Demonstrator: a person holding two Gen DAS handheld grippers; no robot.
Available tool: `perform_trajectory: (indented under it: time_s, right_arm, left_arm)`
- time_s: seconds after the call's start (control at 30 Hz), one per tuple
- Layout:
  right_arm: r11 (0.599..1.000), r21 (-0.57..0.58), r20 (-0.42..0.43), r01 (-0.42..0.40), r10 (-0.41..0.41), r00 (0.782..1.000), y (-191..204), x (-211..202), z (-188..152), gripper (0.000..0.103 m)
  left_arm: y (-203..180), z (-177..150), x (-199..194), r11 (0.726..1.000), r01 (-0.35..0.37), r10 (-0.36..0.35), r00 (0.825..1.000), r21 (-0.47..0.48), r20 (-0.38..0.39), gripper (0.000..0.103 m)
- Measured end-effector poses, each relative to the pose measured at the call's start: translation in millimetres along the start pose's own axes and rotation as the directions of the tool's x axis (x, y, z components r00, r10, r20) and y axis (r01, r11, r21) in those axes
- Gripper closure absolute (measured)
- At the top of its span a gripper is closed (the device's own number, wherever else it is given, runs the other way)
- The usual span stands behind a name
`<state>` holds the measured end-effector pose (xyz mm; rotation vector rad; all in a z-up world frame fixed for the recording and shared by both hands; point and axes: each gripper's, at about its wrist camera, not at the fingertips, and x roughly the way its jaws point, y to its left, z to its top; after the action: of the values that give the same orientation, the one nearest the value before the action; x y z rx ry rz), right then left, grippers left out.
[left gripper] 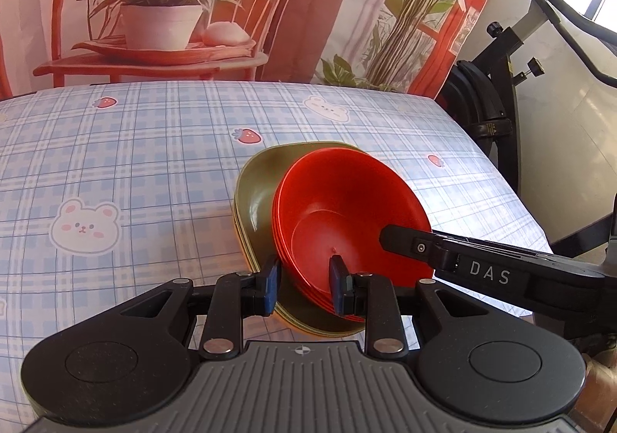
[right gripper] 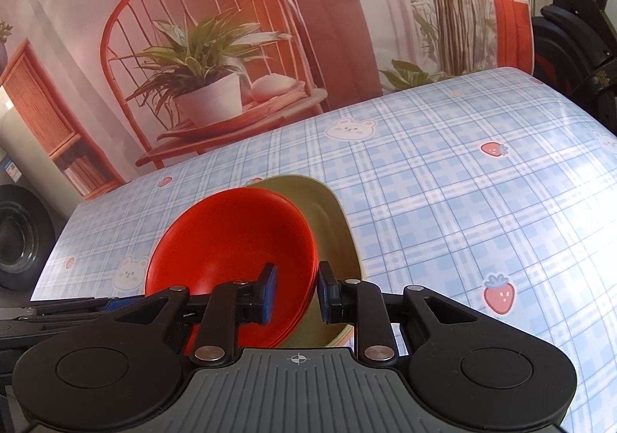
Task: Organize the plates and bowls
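Observation:
A nested stack of red bowls [left gripper: 347, 201] [right gripper: 231, 236] rests, slightly tilted, on a stack of olive-green plates [left gripper: 258, 193] [right gripper: 327, 209] on the checked tablecloth [left gripper: 135, 163]. My left gripper [left gripper: 304, 280] is shut on the near rim of the red stack, one blue pad outside and one inside the bowl. My right gripper [right gripper: 297, 288] is shut on the opposite rim of the same stack. In the left wrist view one of the right gripper's black fingers [left gripper: 401, 240] reaches into the bowl from the right. Part of the left gripper's arm [right gripper: 58, 313] shows low on the left in the right wrist view.
The table [right gripper: 462, 201] ends just right of the dishes, where an exercise bike [left gripper: 501, 47] stands. A printed backdrop with a plant on a chair [left gripper: 162, 8] hangs behind the table. A dark round thing [right gripper: 19, 240] sits beyond the left edge.

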<state>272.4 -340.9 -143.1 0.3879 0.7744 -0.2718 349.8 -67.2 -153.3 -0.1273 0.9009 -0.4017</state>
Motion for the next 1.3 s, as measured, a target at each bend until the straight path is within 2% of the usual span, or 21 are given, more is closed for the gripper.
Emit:
perform_trajectory:
  time_s: [0.07, 0.1, 0.17, 0.3, 0.47, 0.57, 0.67, 0.8, 0.93, 1.03, 1.1, 1.13, 1.3]
  right_arm:
    - [1.0, -0.014, 0.008, 0.008, -0.008, 1.0, 2.1, -2.8, -2.9, 0.081]
    - [1.0, -0.023, 0.012, 0.009, -0.009, 1.0, 3.9, -5.0, -4.0, 0.076]
    - [0.999, -0.041, 0.022, 0.002, -0.001, 1.0, 7.3, -10.6, -6.6, 0.072]
    - [0.997, -0.074, 0.033, 0.022, -0.019, 0.999, 10.8, -20.2, -10.7, 0.07]
    - [0.995, -0.095, 0.057, 0.043, -0.038, 0.998, 12.3, -35.5, -13.2, 0.06]
    - [0.992, -0.101, 0.075, 0.072, -0.064, 0.995, 11.8, -44.2, -13.3, 0.057]
    - [0.985, -0.124, 0.118, 0.118, -0.103, 0.988, 12.7, -56.0, -16.3, 0.045]
    - [0.986, -0.111, 0.14, 0.125, -0.109, 0.984, 9.6, -69.3, -21.6, 0.037]
    - [0.987, -0.106, 0.151, 0.12, -0.104, 0.983, 9.0, -81.3, -25.8, 0.027]
    - [0.987, -0.108, 0.174, 0.119, -0.099, 0.98, 13.6, -92.8, -27.0, 0.014]
    - [0.987, -0.107, 0.187, 0.116, -0.095, 0.978, 17.3, -101.0, -26.8, 0.001]
    - [0.988, -0.108, 0.196, 0.112, -0.09, 0.977, 18.9, -105.1, -26.7, 0.001]
    - [0.989, -0.113, 0.235, 0.094, -0.065, 0.97, 27.9, -125.7, -27.3, 0.0]
  left_arm:
    - [-2.2, -1.0, -1.6, 1.0, -0.011, 0.011, 1.0, 0.015, 0.0, 0.074]
    - [-3.3, -1.1, -2.5, 1.0, -0.013, 0.013, 1.0, 0.019, 0.0, 0.072]
    - [-5.9, -0.9, -5.0, 0.999, -0.016, 0.016, 1.0, 0.028, 0.004, 0.068]
    - [-12.5, -1.3, -11.2, 0.997, -0.06, 0.06, 0.998, 0.051, 0.013, 0.054]
    - [-12.2, -2.2, -20.3, 0.996, -0.077, 0.076, 0.997, 0.042, 0.019, 0.054]
    - [-10.8, -2.3, -29.0, 0.993, -0.114, 0.112, 0.993, 0.038, 0.034, 0.048]
    - [-8.8, -2.2, -37.8, 0.987, -0.155, 0.154, 0.987, 0.033, 0.044, 0.041]
    - [-7.6, -2.8, -50.7, 0.976, -0.212, 0.209, 0.975, 0.042, 0.075, 0.032]
    - [-7.7, -4.3, -63.3, 0.975, -0.217, 0.212, 0.973, 0.047, 0.094, 0.029]
    - [-9.3, -7.9, -75.9, 0.974, -0.22, 0.213, 0.97, 0.051, 0.114, 0.025]
    - [-11.2, -10.6, -84.8, 0.972, -0.228, 0.219, 0.966, 0.057, 0.138, 0.02]
    - [-11.4, -11.7, -89.3, 0.971, -0.234, 0.223, 0.963, 0.057, 0.151, 0.015]
    - [-13.1, -16.4, -117.8, 0.964, -0.258, 0.239, 0.944, 0.057, 0.227, 0.008]
